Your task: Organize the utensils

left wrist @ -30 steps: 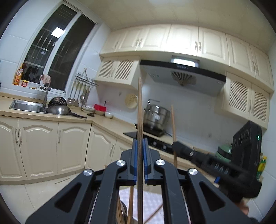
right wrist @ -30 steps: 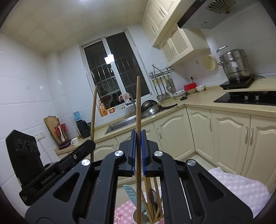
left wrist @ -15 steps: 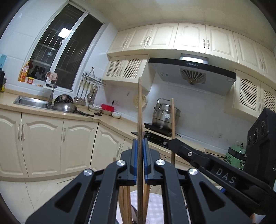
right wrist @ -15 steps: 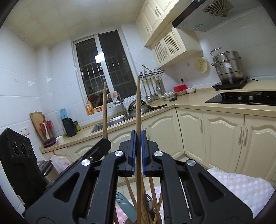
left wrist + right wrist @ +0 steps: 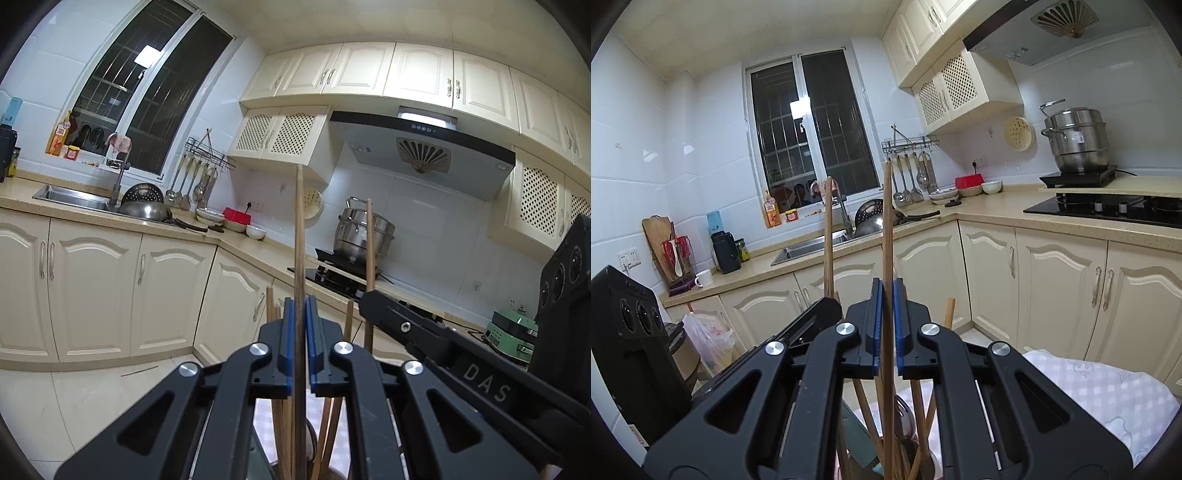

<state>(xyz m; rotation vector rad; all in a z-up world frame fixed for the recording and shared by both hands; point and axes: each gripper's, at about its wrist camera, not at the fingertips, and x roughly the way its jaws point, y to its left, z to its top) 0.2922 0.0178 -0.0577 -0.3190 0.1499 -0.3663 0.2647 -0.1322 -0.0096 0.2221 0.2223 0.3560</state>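
Observation:
My left gripper (image 5: 300,317) holds an upright wooden chopstick (image 5: 299,236) between its blue pads, the jaws a little parted around it. My right gripper (image 5: 886,299) holds a second upright chopstick (image 5: 886,229) the same way. Each gripper shows in the other's view, the right one (image 5: 373,299) with its chopstick (image 5: 369,240), the left one (image 5: 827,306) with its chopstick (image 5: 828,229). Below both, several wooden chopsticks (image 5: 919,435) and a metal spoon (image 5: 905,413) stand in a holder, mostly hidden by the fingers.
A pink checked cloth (image 5: 1108,387) covers the table under the holder. Cream cabinets (image 5: 92,280), a sink (image 5: 70,195), a hob (image 5: 1108,210) with a steel pot (image 5: 1075,144) line the walls. A bin with a plastic bag (image 5: 709,343) stands at left.
Both grippers have lowered their chopsticks toward the holder; more of the utensils in it show between the fingers. The jaws look slightly more parted than before.

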